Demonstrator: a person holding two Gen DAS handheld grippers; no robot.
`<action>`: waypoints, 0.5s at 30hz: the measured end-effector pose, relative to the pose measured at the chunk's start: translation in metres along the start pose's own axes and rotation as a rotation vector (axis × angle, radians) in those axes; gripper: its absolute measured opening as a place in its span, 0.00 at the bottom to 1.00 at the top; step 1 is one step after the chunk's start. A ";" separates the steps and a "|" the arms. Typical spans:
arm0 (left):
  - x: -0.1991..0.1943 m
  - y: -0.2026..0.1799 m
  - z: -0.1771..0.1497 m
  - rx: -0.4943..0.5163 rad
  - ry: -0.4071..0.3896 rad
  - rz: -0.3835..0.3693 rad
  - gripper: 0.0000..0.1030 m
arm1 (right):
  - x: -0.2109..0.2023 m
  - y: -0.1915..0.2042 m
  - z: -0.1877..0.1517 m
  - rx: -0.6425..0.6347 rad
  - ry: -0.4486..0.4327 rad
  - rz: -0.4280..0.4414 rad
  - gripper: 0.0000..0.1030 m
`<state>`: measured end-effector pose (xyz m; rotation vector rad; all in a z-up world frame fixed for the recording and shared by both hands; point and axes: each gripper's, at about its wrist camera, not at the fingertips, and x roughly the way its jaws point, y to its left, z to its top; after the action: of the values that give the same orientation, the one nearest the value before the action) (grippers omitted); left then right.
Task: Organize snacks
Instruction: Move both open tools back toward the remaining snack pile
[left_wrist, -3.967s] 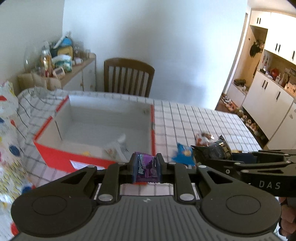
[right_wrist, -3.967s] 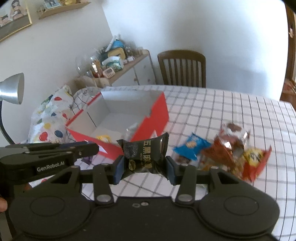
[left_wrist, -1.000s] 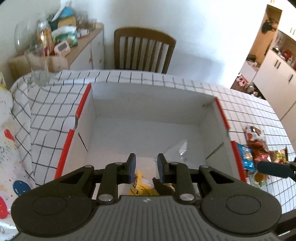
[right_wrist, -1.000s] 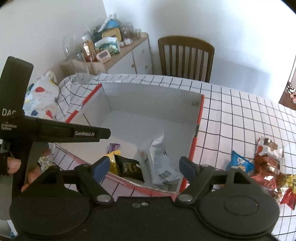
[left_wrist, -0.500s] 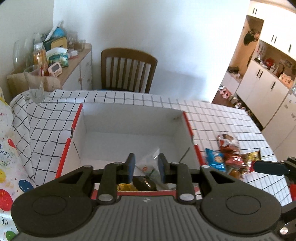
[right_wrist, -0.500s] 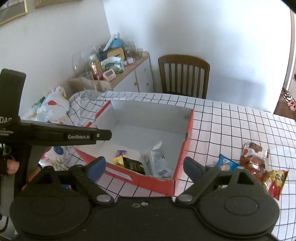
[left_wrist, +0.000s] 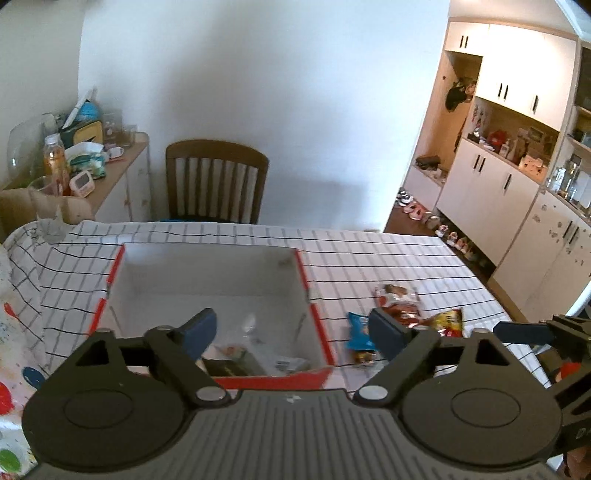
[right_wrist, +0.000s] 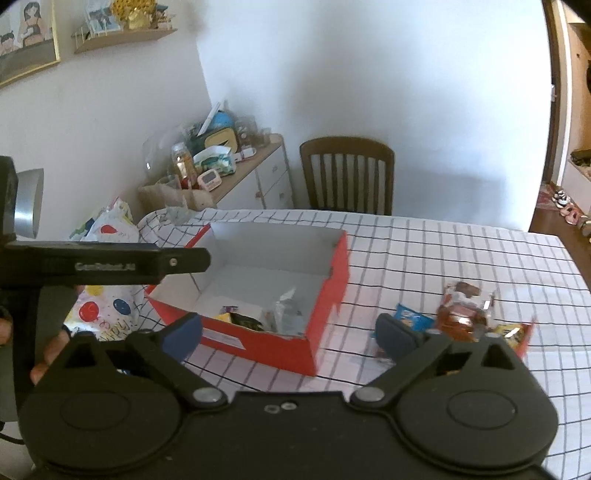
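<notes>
A red box with a white inside (left_wrist: 303, 273) stands on the checked tablecloth. In it lie a black packet (right_wrist: 245, 321), a purple one (right_wrist: 229, 308) and a clear wrapper (right_wrist: 288, 314). To the right of the box lie a blue packet (left_wrist: 356, 328), a red-brown packet (left_wrist: 399, 299) and a yellow-red packet (left_wrist: 448, 321). My left gripper (left_wrist: 291, 328) hovers above the box's near edge; its jaws are opening and grip nothing. My right gripper (right_wrist: 290, 332) hangs above the box's near right corner, its jaws also opening and empty. The loose packets (right_wrist: 461, 310) lie just beyond its right finger.
A wooden chair (left_wrist: 216, 181) stands at the table's far side. A sideboard (right_wrist: 236, 173) crowded with bottles and jars is at the back left. A balloon-print bag (right_wrist: 107, 236) lies left of the box, and white cabinets (left_wrist: 517, 177) fill the right wall.
Both grippers have pulled back and up from the box, which now looks smaller. The left jaws went from nearly shut to wide apart. The purple and black packets held earlier now lie in the box.
</notes>
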<state>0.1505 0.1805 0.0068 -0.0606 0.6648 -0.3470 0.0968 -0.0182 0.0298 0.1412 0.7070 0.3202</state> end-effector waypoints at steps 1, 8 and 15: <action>0.000 -0.005 -0.002 -0.002 -0.003 -0.007 0.96 | -0.004 -0.006 -0.003 0.001 -0.003 -0.004 0.99; 0.009 -0.044 -0.018 -0.014 -0.032 -0.044 1.00 | -0.023 -0.053 -0.026 0.028 0.020 -0.046 1.00; 0.027 -0.084 -0.034 -0.033 -0.020 0.014 1.00 | -0.033 -0.105 -0.035 0.047 0.037 -0.063 1.00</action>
<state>0.1247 0.0940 -0.0219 -0.0911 0.6511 -0.3215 0.0751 -0.1272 -0.0012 0.1579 0.7546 0.2463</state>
